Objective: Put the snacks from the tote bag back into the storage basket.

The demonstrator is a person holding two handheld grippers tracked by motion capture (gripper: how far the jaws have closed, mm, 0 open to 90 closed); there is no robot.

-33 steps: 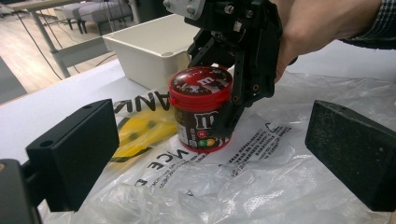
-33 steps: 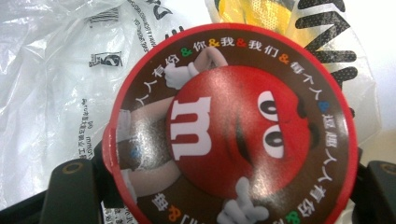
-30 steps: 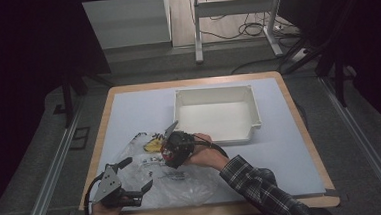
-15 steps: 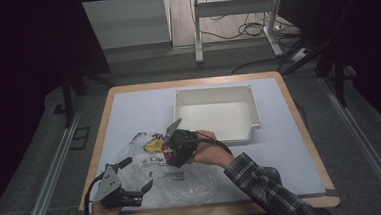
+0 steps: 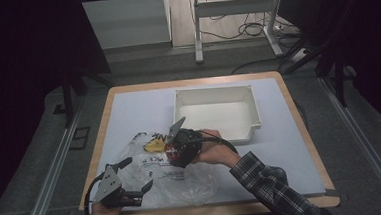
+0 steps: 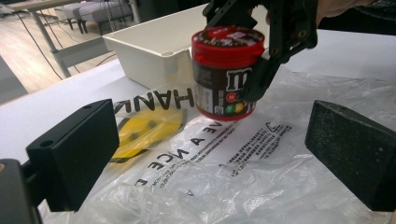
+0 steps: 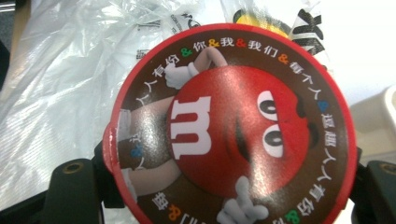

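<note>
Left gripper view gives the clearest look: right gripper (image 6: 261, 46) coming down from 12 o'clock, jaws pinching the candy jar (image 6: 226, 74) from two sides just below the red lid (image 6: 228, 39), jar upright with its base on or barely over the plastic bag (image 6: 243, 154); contact of base with film cannot be told. Closer to this camera, left gripper (image 6: 215, 154) with jaws spread wide at 8 and 4 o'clock, nothing between them, hovering low over the same bag. Could go wrong, as a judgement: smooth round wall of the jar may slip or rotate between the narrow jaws, since the grip sits high and the weight hangs below; a tilt could drop it onto the film. Thin bag could also cling to the base and rise together with the jar, because the left gripper does not pin it down. Farther out in the high view, white tray (image 5: 250, 101) at about 1 o'clock from the jar (image 5: 177, 151), near but apart, and the bag (image 5: 183, 180) spreading toward 6 o'clock on the table (image 5: 128, 109). Hard to make out: right gripper view filled almost fully by the lid (image 7: 229, 126), so own fingertips hidden under its rim; bag opening not visible anywhere; printed text only partly readable; left hand cut off at the bottom edge of the high view.
</note>
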